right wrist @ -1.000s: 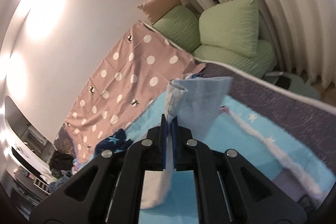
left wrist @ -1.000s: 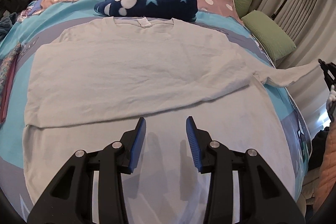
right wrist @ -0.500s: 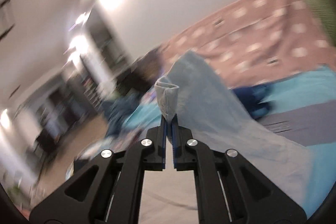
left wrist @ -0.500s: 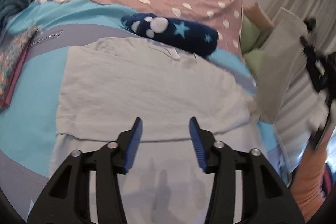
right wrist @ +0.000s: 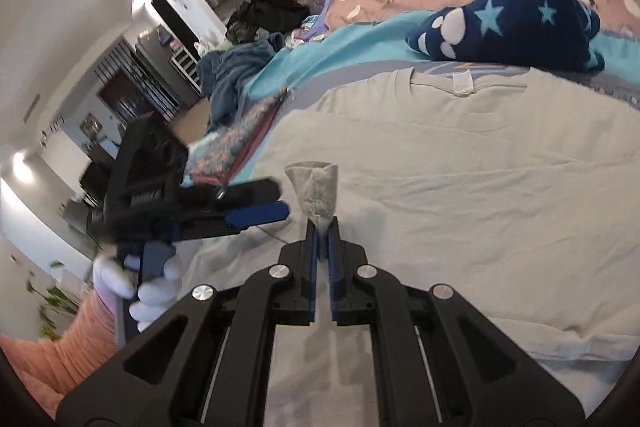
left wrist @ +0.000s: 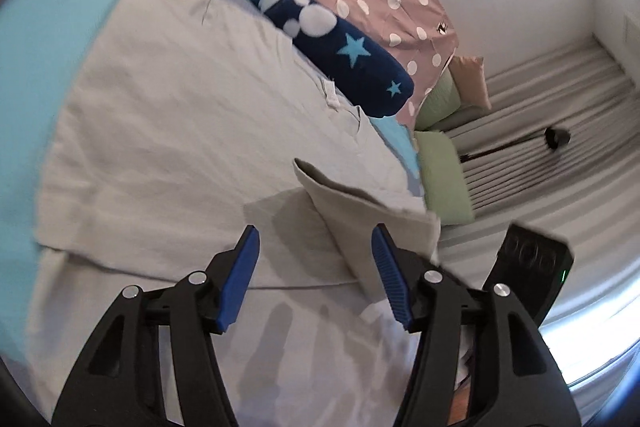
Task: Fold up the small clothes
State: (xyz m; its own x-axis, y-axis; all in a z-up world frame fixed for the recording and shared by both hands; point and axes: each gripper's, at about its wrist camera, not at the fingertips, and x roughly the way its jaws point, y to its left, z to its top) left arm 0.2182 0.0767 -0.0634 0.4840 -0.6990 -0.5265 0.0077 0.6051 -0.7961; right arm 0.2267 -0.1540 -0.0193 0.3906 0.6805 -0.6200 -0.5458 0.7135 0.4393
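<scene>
Sleeve over the shirt
Your right gripper pinches the sleeve above the shirt; the left gripper, open, is just beside.

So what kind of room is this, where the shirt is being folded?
Most likely a bedroom in a home: the grey shirt lies spread on a bed with a turquoise cover, green pillows sit at one end, and pleated curtains hang behind them.

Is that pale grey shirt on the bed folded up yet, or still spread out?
Partly folded. The shirt lies mostly flat, while the right gripper pinches its sleeve, raised over the body.
</scene>
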